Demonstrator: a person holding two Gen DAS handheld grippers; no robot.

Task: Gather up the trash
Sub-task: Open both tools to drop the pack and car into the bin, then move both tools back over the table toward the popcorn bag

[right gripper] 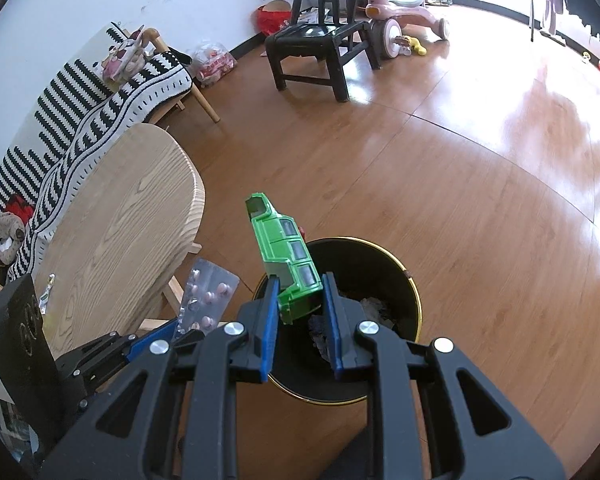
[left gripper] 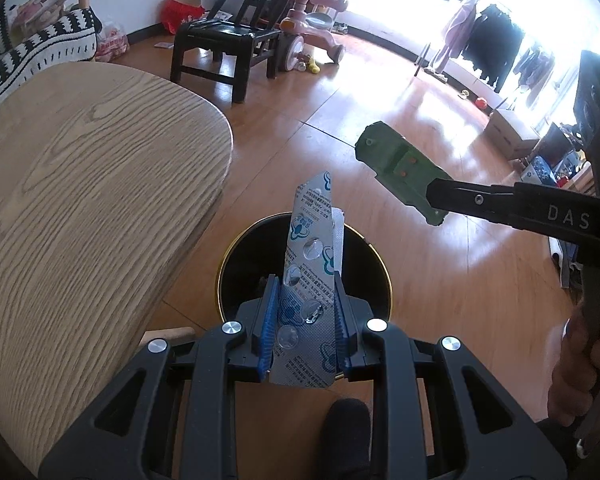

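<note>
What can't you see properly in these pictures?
- Bin floor: left wrist view, hidden by the pill pack and left gripper.
- Bin contents: right wrist view, dark scraps, partly behind the toy car and right gripper.
- Pack print: too small to read.
- Clothes rack: left wrist view, washed out by window glare.

"DAS" on the right tongs (left gripper: 396, 184)

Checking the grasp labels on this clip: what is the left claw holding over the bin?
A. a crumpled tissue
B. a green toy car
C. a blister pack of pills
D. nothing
C: the left claw is shut on a silver blister pack above the black bin; the green toy car sits in the right claw.
</note>
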